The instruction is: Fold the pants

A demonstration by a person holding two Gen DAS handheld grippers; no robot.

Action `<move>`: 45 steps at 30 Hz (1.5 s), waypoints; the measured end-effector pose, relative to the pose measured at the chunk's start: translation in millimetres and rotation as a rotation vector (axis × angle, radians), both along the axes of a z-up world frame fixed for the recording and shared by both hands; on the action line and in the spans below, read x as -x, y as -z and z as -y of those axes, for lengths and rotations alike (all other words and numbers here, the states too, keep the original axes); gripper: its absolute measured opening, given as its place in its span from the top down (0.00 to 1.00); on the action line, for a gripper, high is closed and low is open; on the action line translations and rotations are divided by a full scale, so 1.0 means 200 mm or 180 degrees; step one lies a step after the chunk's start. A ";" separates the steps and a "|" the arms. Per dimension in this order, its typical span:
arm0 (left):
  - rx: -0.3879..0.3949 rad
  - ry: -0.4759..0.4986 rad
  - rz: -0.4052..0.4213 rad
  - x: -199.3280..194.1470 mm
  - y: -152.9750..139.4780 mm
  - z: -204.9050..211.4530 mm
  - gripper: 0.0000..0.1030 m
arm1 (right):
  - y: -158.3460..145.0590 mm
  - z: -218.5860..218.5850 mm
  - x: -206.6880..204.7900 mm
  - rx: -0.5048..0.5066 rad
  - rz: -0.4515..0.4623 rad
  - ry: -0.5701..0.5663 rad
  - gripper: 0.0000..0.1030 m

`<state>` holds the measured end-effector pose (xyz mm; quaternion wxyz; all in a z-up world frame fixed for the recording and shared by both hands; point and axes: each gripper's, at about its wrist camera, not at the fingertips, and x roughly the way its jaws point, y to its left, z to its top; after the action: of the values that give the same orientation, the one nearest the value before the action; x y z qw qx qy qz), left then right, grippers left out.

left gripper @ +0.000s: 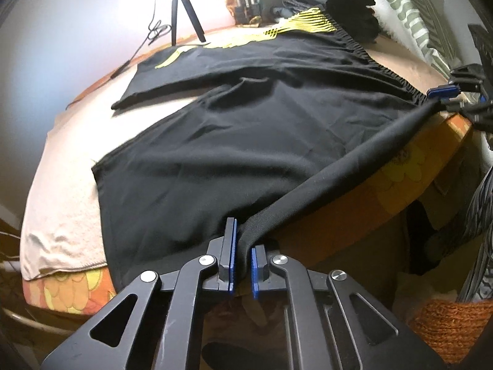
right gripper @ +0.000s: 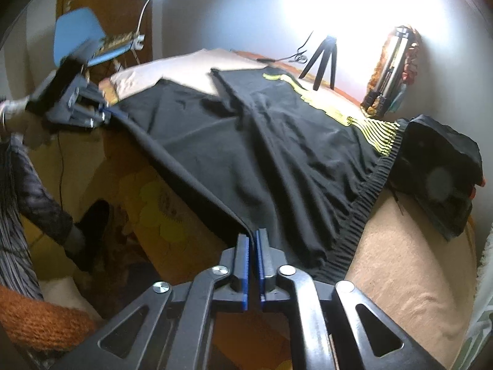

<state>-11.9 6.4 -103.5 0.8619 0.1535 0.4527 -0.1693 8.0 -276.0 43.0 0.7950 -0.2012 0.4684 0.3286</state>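
Black pants [left gripper: 246,123] with yellow stripes lie spread on the bed, legs pointing to the far left, ribbed waistband to the right. My left gripper [left gripper: 243,246] is shut on the near leg's cuff edge at the bed's front edge. My right gripper [right gripper: 253,243] is shut on the near side edge of the pants by the waistband [right gripper: 363,203]. The cloth edge is stretched taut between the two grippers. The right gripper shows in the left wrist view [left gripper: 443,92]; the left gripper shows in the right wrist view [right gripper: 104,114].
A pale towel [left gripper: 61,209] covers the bed's left part over an orange flowered sheet [left gripper: 400,166]. A small black tripod [left gripper: 185,9] stands at the far edge. A pile of dark clothes [right gripper: 440,172] sits by the waistband. A patterned pillow [left gripper: 406,12] lies at the far right.
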 end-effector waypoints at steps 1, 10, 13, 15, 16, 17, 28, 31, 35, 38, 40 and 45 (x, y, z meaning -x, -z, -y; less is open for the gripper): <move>0.0008 0.0005 0.0028 0.00 -0.01 0.00 0.95 | 0.01 0.00 0.01 0.0055 0.0009 -0.0030 0.76; 0.0066 -0.0003 0.0179 -0.05 -0.08 -0.01 0.95 | 0.11 0.05 0.10 0.0409 0.0018 -0.0187 0.64; 0.0060 0.0004 0.0239 -0.06 -0.09 -0.01 0.95 | 0.13 0.03 0.12 0.0548 0.0038 -0.0276 0.75; 0.0085 -0.0009 0.0342 -0.07 -0.12 -0.01 0.96 | 0.13 0.02 0.10 0.0583 0.0019 -0.0262 0.93; 0.0098 -0.0019 0.0391 -0.08 -0.14 -0.01 0.96 | 0.13 0.02 0.09 0.0587 0.0053 -0.0239 0.98; 0.0112 -0.0030 0.0437 -0.09 -0.16 -0.02 0.96 | 0.10 0.01 0.08 0.0574 0.0122 -0.0202 0.99; 0.0155 -0.0147 0.0840 -0.44 -0.36 -0.08 0.98 | -0.23 0.00 -0.31 0.0251 0.0689 0.0255 1.00; 0.0099 -0.0137 0.0953 -0.57 -0.40 -0.07 0.98 | -0.27 -0.03 -0.47 0.0301 0.0841 0.0321 1.00; 0.0019 -0.0117 0.1071 -0.79 -0.47 -0.06 0.98 | -0.30 -0.04 -0.69 0.0282 0.0942 0.0471 1.00; -0.0037 -0.0094 0.1071 -0.98 -0.48 -0.06 0.98 | -0.27 -0.04 -0.87 0.0298 0.0962 0.0582 1.00; -0.0133 -0.0082 0.1045 -1.13 -0.46 -0.03 0.98 | -0.23 -0.04 -0.99 0.0347 0.0965 0.0667 1.00; -0.0327 -0.0047 0.0882 -1.47 -0.34 0.06 0.98 | -0.09 -0.04 -1.24 0.0497 0.0950 0.0829 1.00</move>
<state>282.6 -5.4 -35.3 0.9083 0.2160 0.3386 -0.1168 255.4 -268.4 60.4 0.8733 -0.2464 0.3916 0.1523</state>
